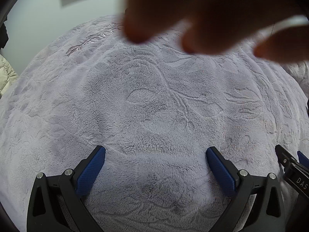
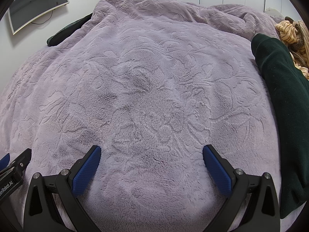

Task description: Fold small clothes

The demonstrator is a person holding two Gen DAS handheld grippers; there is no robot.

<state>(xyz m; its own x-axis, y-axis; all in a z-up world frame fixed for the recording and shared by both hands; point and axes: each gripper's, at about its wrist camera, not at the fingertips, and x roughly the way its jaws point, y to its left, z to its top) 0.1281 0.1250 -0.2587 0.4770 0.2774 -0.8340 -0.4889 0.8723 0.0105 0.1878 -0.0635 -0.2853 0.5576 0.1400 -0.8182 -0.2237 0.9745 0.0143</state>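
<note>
- Left claw (image 1: 156, 151): blue-padded fingers spread wide apart, nothing between them; only the lilac fleece blanket (image 1: 146, 104) lies below.
- Right claw (image 2: 152, 149): fingers likewise wide apart and empty, over the same blanket (image 2: 146, 89), which covers a bed.
- Blanket surface: plush, embossed with a leaf-and-vine pattern; lies fairly flat under both claws, bunched into folds at the far end in the right wrist view.
- Left wrist view: a blurred hand (image 1: 202, 19) fills the top of the frame, very near the lens, fingers pointing down toward the blanket. Cannot tell whether it touches anything.
- Left wrist view, lower right edge: part of the other gripper's black body with white lettering shows just beside the left claw.
- Clothes: a dark green garment (image 2: 283, 116) lies on the blanket along the right edge of the right wrist view, well apart from the right claw's fingers. Beyond it, at the far right, a crumpled tan cloth with dark stripes (image 2: 291, 32).
- A dark item (image 2: 65, 32) sticks out from under the blanket's far left edge; kind not clear.
- Background: wall-mounted screen (image 2: 36, 5) at upper left, white doors behind the bed.
</note>
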